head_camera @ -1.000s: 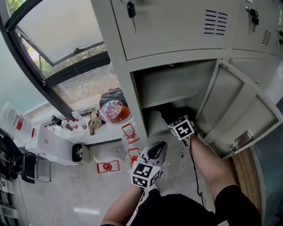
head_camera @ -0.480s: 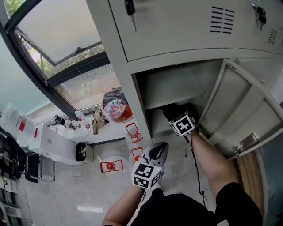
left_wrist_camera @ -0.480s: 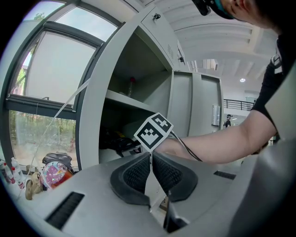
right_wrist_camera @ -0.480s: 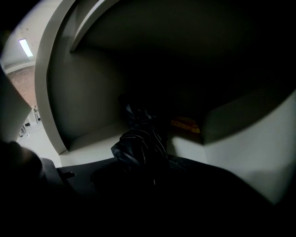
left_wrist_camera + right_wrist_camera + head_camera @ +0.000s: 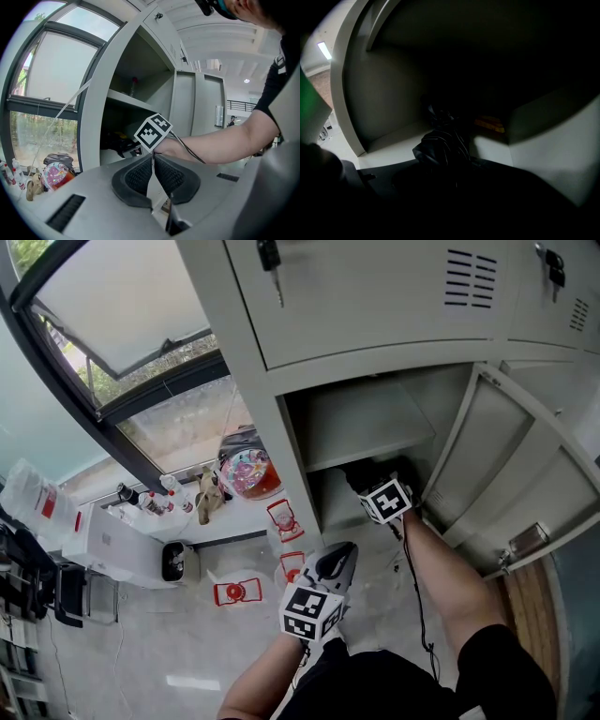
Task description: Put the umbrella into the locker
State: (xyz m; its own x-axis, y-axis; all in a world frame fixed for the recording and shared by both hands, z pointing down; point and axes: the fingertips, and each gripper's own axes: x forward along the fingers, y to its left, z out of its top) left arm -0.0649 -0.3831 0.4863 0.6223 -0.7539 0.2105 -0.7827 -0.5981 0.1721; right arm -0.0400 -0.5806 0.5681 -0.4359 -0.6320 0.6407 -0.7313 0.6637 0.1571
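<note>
The grey locker (image 5: 281, 442) stands open, and my right gripper (image 5: 375, 486) reaches into its lower compartment under the shelf (image 5: 361, 432). The folded dark striped umbrella (image 5: 440, 144) sticks out from between my right gripper's (image 5: 445, 165) shadowed jaws, which look shut on its near end. Its far end points to the compartment's dark back. From the head view the umbrella (image 5: 359, 472) is a dark shape just inside the opening. My left gripper (image 5: 330, 568) hangs outside, below the opening. In its own view the left gripper (image 5: 152, 159) is shut with nothing between the pads.
The locker door (image 5: 511, 474) stands swung out at the right. A yellow object (image 5: 490, 124) lies deep in the compartment. Left of the locker, a window sill holds a colourful bag (image 5: 246, 472) and small bottles (image 5: 150, 502). Red items (image 5: 232, 592) lie on the floor.
My right gripper has eased slightly deeper and lower into the compartment with the umbrella. The left gripper has stayed put.
</note>
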